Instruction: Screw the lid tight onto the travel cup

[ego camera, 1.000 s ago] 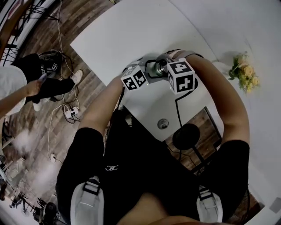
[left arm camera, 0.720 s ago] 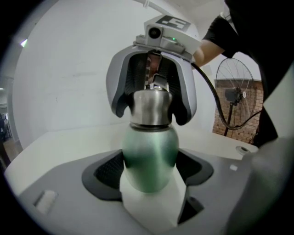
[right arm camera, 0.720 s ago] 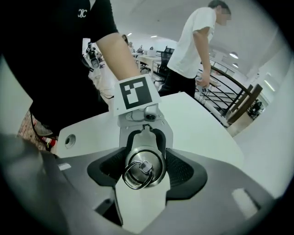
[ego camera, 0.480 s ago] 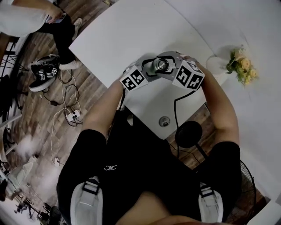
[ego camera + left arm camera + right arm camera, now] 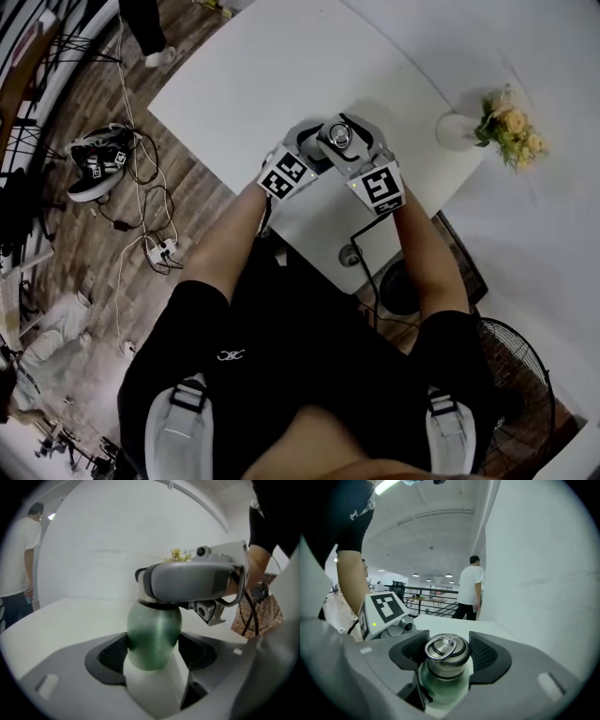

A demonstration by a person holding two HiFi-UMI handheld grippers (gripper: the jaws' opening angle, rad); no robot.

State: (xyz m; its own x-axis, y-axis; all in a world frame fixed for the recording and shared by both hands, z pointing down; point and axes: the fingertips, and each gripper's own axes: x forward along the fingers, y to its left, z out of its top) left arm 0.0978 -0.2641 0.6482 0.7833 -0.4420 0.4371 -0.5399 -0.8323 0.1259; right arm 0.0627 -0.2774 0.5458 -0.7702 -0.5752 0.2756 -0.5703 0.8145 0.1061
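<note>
Cup (image 5: 153,625), green and round-bodied, is held over the white table (image 5: 253,75), at about 1 o'clock from the middle of the head view. No view shows whether its base rests on the table. The left gripper (image 5: 153,653) is closed on the cup's body, with a dark pad pressing it at 9 o'clock and another at 3 o'clock. The right gripper (image 5: 447,650) clasps the metal lid (image 5: 450,665) sitting on top of the cup. Its jaws stand wide, one pad against the lid at 9 o'clock and the other at 3 o'clock. A metal ring (image 5: 433,656) lies folded flat on the lid's top. In the head view the left gripper reaches the cup from 7 o'clock and the right gripper from 5 o'clock. A vase (image 5: 457,131) of flowers stands on the table at 3 o'clock from the cup, well apart. In the right gripper view a person (image 5: 471,592) in a white shirt stands beyond the table at 12 o'clock.
</note>
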